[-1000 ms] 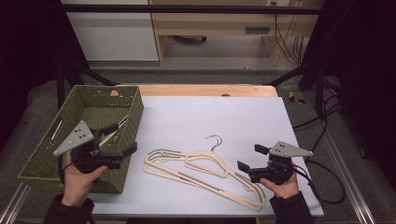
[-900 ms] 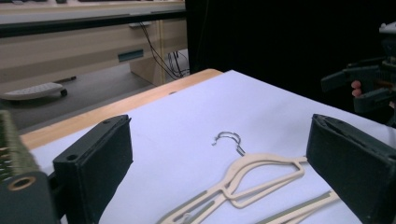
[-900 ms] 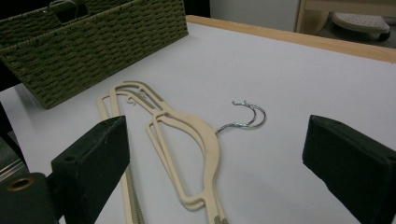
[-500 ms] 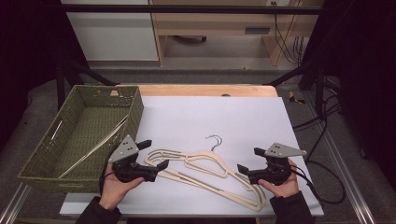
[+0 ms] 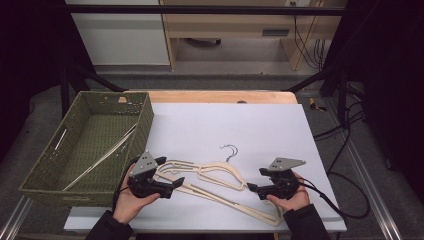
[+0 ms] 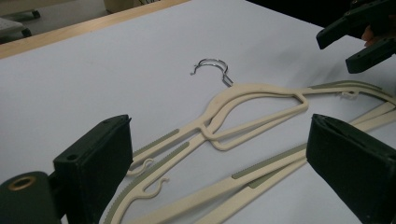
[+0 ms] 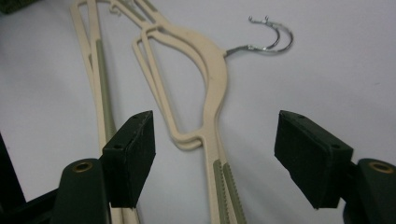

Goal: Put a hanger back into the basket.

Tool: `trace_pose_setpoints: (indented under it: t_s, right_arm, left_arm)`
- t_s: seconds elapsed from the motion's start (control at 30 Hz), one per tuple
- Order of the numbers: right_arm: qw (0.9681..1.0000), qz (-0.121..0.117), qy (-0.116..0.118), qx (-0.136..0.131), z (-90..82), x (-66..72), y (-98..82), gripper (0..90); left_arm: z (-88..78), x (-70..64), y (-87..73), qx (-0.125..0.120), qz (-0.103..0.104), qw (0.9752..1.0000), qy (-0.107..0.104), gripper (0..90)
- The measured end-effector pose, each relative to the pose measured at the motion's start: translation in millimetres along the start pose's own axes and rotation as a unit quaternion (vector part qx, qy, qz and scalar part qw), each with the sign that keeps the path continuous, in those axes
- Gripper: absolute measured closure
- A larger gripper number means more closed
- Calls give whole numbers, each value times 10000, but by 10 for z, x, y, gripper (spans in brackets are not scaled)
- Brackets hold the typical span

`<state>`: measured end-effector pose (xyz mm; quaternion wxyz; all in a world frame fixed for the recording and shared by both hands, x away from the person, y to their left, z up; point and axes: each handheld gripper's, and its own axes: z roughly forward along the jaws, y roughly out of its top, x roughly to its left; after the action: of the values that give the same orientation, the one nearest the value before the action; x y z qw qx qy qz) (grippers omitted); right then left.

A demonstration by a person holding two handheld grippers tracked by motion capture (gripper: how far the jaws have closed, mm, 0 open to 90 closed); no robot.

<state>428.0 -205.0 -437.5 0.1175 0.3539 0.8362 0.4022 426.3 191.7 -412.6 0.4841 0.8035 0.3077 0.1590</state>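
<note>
Both tongs stand spread over the cream hangers (image 5: 210, 177), pinching nothing. These hangers, two stacked with thin metal hooks (image 5: 230, 150), lie flat in the lower middle of the high view, their arms running from lower left to lower right.

Under them is a white sheet (image 5: 225, 125) that covers the table, with a strip of bare wooden edge (image 5: 215, 96) along its far side, upper centre of the frame. Beyond it the room is dim: a pale cabinet at upper left, a wooden bench at upper centre, and black cables hanging and trailing at the right.

At the left of the high view a green woven basket (image 5: 50, 180) sits beside the sheet, with one more cream hanger (image 5: 100, 157) leaning inside it. Nothing lies between the tongs and the stacked hangers.

Left gripper (image 5: 172, 184), at lower left of centre, has its jaws wide apart; its own view shows the hanger arms (image 6: 224, 135) passing between the pads without contact. Right gripper (image 5: 254, 188), at lower right, has just been narrowing its jaws, yet in its own view the pads are apart on either side of the hanger neck (image 7: 212, 112) and do not touch it.
</note>
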Motion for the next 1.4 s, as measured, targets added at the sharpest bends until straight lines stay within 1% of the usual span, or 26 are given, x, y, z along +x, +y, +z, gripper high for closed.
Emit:
trace_pose_setpoints:
  t_s: [0.03,0.1,0.17,0.2,0.23,0.27,0.43,0.5,0.53,0.6,0.7,0.73,0.77,0.8,0.87,0.93,0.97,1.0,1.03,1.07,1.1,1.13,1.17,1.33,1.37,1.4]
  right_arm:
    - [10000,-26,-23,86,33,6,-10,315]
    - [9995,-111,20,286,94,13,-33,348]
    - [9986,-136,-3,502,149,23,-54,410]
    - [9980,-237,7,580,175,12,-67,419]
    - [9977,-191,3,643,196,17,-78,429]
    - [9974,-246,27,671,218,5,-92,442]
    - [9956,-310,-34,882,277,-21,-141,485]
    - [9951,-263,-58,951,295,-12,-148,512]
    - [9946,-314,-76,985,302,-18,-154,529]
    - [9947,-334,-99,972,311,-17,-159,554]
    - [9934,-423,-183,1048,305,-1,-157,584]
    - [9936,-475,-153,1017,313,-2,-158,588]
    - [9926,-521,-169,1080,311,-1,-151,596]
    - [9923,-566,-120,1092,311,-8,-145,604]
    - [9925,-544,-58,1094,317,-15,-138,629]
    - [9924,-533,-47,1108,318,-22,-131,673]
    - [9921,-563,-7,1117,315,-33,-128,712]
    - [9923,-587,5,1090,319,-44,-129,728]
    - [9924,-510,-24,1120,316,-42,-124,754]
    - [9923,-551,-25,1106,318,-55,-123,779]
    - [9925,-487,-13,1118,318,-61,-118,788]
    - [9923,-551,19,1110,319,-82,-118,789]
    - [9924,-428,29,1154,314,-71,-111,790]
    - [9925,-488,107,1117,301,-92,-106,793]
    - [9917,-574,113,1142,293,-100,-104,794]
    - [9918,-491,126,1173,285,-84,-101,793]
  left_arm:
    - [15,-1,-9,18,-3,10000,0,73]
    - [36,9,-24,62,-13,10000,2,73]
    - [56,15,-38,96,-24,10000,-1,73]
    - [62,20,-44,129,-12,9999,2,73]
    - [66,24,-49,148,-5,9999,-2,73]
    - [70,26,-54,154,-17,9999,-6,73]
    - [88,32,-66,189,-8,9998,4,73]
    - [99,32,-70,220,-4,9998,-7,74]
    - [105,29,-74,228,-11,9997,-1,73]
    - [117,29,-81,248,-2,9997,-7,73]
    - [123,29,-84,262,3,9997,-7,73]
    - [124,30,-85,260,2,9997,-5,73]
    - [125,33,-85,275,0,9996,-5,74]
    - [129,36,-85,289,-2,9996,-13,74]
    - [138,36,-87,308,-1,9995,-18,74]
    - [151,31,-91,327,9,9995,-22,74]
    - [158,28,-93,333,2,9994,-27,74]
    - [163,26,-94,345,11,9994,-34,74]
    - [167,25,-96,364,21,9993,-38,74]
    - [172,24,-98,371,32,9993,-38,74]
    - [177,20,-100,374,18,9993,-48,74]
    - [181,18,-101,377,18,9993,-55,74]
    - [185,17,-103,384,32,9992,-55,74]
    - [200,15,-99,386,24,9992,-89,75]
    - [204,15,-97,385,20,9992,-94,75]
    - [207,15,-96,397,26,9992,-98,76]
